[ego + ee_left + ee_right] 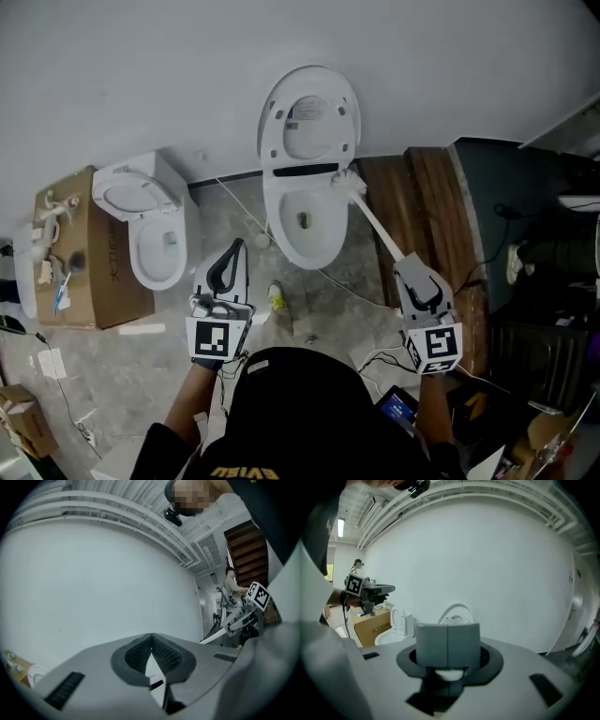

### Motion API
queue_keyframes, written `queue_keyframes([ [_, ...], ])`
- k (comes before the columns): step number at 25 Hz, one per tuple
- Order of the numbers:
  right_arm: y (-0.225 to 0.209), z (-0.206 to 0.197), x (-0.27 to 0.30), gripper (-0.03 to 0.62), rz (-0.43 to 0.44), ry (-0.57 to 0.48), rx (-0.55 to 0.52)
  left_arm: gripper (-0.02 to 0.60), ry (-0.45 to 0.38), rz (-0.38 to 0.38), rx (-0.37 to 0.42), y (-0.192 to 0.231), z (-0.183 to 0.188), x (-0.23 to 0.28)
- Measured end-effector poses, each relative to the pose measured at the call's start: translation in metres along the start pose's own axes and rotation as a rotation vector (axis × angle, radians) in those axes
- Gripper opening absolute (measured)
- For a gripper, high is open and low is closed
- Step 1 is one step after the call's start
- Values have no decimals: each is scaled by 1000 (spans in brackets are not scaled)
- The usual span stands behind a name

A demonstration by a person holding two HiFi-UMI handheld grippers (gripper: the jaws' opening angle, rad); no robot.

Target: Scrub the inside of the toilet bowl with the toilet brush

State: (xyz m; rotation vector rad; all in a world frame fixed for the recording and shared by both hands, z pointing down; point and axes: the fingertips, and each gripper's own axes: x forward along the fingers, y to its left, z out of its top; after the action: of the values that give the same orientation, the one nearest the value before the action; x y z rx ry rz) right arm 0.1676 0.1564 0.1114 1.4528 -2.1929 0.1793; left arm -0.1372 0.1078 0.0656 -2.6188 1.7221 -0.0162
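Your left gripper [234,249], fingers together on nothing, hangs just left of the toilet bowl [281,246]. Your right gripper [407,267] clamps the toilet brush [373,223] handle; its head sits at the bowl's far right rim. Tip it down inside, pressing firmly.

Grey floor [225,220] is carrying a toilet [281,211] at 12 o'clock, with a second toilet [155,239] and cardboard box [89,281] sitting at 9 o'clock.
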Motion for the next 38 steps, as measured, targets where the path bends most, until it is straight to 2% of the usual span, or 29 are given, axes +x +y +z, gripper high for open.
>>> queue_keyframes([
  [3,-2,1,36,152,25,54,-34,9,12,-25,-9,18,-22,31],
  [6,-2,-17,72,152,62,123,-71,9,20,-40,2,33,-51,67],
  [10,2,-56,136,152,133,223,-97,9,129,7,-12,62,-116,103],
  [12,6,-82,176,153,159,261,-129,9,154,17,-2,71,-156,124],
  [16,18,-152,240,152,233,332,-184,9,213,-6,-16,59,-244,151],
  [19,26,-204,287,152,274,366,-187,9,237,-44,-13,44,-290,166],
  [22,32,-249,325,152,301,400,-173,9,250,-55,-43,35,-325,181],
  [30,64,-331,408,152,350,434,-142,9,305,-45,-92,23,-399,182],
  [33,75,-348,443,152,363,445,-196,9,309,-47,-47,20,-415,181],
  [38,93,-351,481,152,388,445,-220,9,321,-41,-56,19,-423,179],
])
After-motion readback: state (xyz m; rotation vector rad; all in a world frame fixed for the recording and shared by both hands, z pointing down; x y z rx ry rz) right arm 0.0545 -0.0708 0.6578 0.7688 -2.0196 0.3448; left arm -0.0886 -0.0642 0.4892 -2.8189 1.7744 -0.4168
